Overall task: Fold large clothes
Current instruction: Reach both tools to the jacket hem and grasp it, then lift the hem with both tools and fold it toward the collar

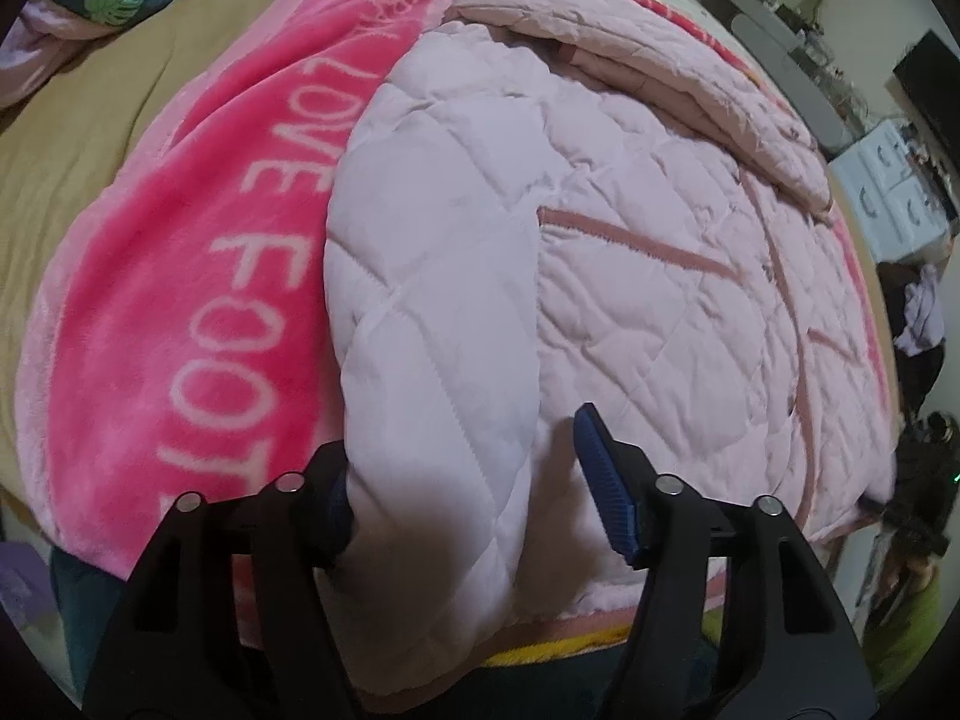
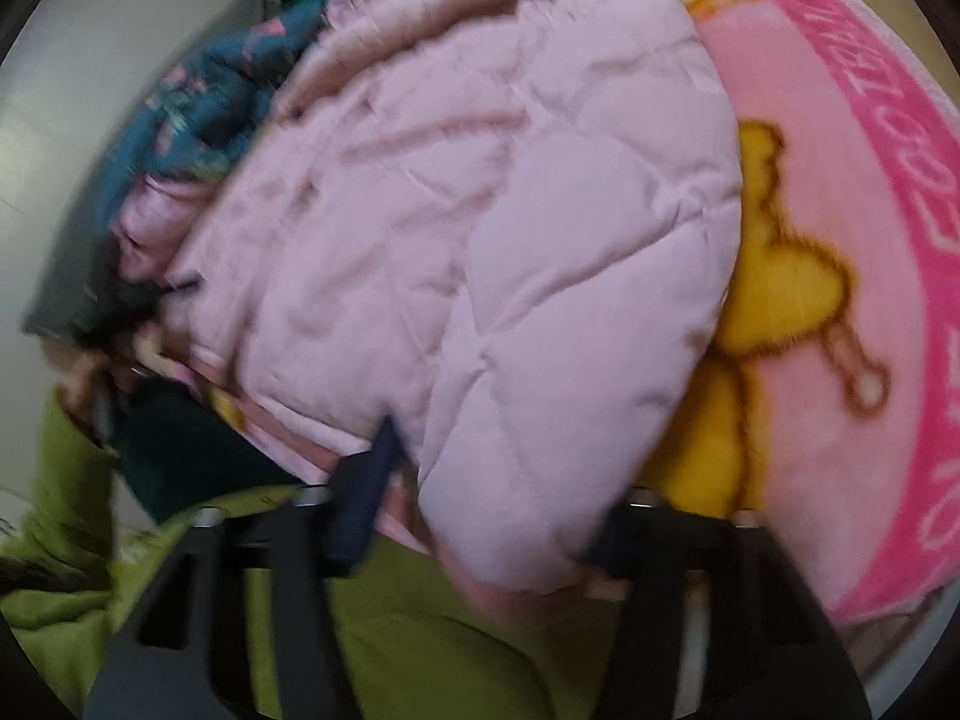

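Observation:
A pale pink quilted jacket [image 1: 630, 252] lies spread on a bright pink blanket [image 1: 198, 276] on the bed. One sleeve [image 1: 438, 372] runs down between the fingers of my left gripper [image 1: 474, 480], whose jaws stand wide apart around it; the left pad is partly hidden by the sleeve. In the blurred right wrist view the jacket's other sleeve [image 2: 540, 372] lies between the fingers of my right gripper [image 2: 498, 492], which are spread wide; the right finger is hidden behind the fabric.
The blanket [image 2: 852, 252] carries white lettering and a yellow figure. A tan sheet [image 1: 90, 138] lies at left, a teal patterned cloth [image 2: 204, 102] beyond the jacket. A white drawer unit [image 1: 894, 186] and shelf stand at right. Green cloth [image 2: 420, 630] lies below the right gripper.

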{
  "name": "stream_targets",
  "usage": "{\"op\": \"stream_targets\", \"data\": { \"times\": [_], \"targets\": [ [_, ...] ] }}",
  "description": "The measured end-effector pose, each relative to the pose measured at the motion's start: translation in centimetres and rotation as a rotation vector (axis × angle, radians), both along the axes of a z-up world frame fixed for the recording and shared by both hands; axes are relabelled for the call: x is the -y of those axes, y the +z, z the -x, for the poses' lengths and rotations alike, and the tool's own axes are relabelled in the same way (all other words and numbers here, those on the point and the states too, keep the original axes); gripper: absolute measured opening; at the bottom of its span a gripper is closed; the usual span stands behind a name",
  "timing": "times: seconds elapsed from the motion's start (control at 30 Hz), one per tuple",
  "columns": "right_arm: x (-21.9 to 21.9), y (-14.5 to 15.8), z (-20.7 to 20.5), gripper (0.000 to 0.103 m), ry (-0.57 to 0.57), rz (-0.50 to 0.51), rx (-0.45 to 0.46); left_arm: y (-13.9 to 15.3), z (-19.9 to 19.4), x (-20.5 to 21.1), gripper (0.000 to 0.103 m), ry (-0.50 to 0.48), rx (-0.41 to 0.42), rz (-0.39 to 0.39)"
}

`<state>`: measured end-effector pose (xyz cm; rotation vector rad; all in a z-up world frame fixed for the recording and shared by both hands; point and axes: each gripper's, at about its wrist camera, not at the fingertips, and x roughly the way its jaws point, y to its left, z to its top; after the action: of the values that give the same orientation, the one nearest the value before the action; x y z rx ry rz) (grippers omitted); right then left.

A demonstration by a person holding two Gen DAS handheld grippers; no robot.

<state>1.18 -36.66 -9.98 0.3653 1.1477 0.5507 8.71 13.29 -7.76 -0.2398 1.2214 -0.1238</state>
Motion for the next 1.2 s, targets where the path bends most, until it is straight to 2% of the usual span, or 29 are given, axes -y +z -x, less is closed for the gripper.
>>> {"op": "stream_targets", "data": {
  "times": [0.1,0.27,0.33,0.4,0.43,0.5,0.63,0.8,0.93,1.2],
  "targets": [
    [-0.4,2.8,-0.7,0.032,0.020,-0.038,0.108,0.0,0.5,0.4,0.066,-0.030,-0.014,-0.036],
    [-0.7,6.9,-2.8,0.028,0.001,-0.102,0.249,-0.5,1.0,1.4,0.067,-0.088,-0.062,-0.111],
    [-0.5,8.4,-3.6,0.027,-0.015,-0.120,0.303,-0.6,1.0,1.9,0.052,-0.106,-0.058,-0.147],
    [-0.5,9.5,-4.3,0.027,-0.026,-0.127,0.345,-0.3,1.1,2.2,0.030,-0.110,-0.039,-0.174],
    [-0.7,9.9,-4.7,0.027,-0.029,-0.130,0.363,0.1,1.2,2.2,0.027,-0.107,-0.019,-0.174],
    [-0.6,10.4,-5.3,0.026,-0.035,-0.135,0.382,0.7,1.3,2.0,0.018,-0.099,0.013,-0.155],
    [-0.1,10.7,-6.3,0.026,-0.052,-0.147,0.401,2.5,1.5,1.8,0.014,-0.080,0.091,-0.143],
    [0.5,11.0,-7.5,0.025,-0.089,-0.171,0.422,4.9,0.7,2.0,0.012,-0.054,0.162,-0.115],
    [1.4,11.1,-8.7,0.024,-0.132,-0.200,0.406,6.8,-0.1,2.7,0.012,-0.040,0.214,-0.100],
    [2.8,12.3,-10.6,0.024,-0.180,-0.238,0.453,10.9,-2.6,3.8,0.012,-0.016,0.312,-0.081]
  ]
}}
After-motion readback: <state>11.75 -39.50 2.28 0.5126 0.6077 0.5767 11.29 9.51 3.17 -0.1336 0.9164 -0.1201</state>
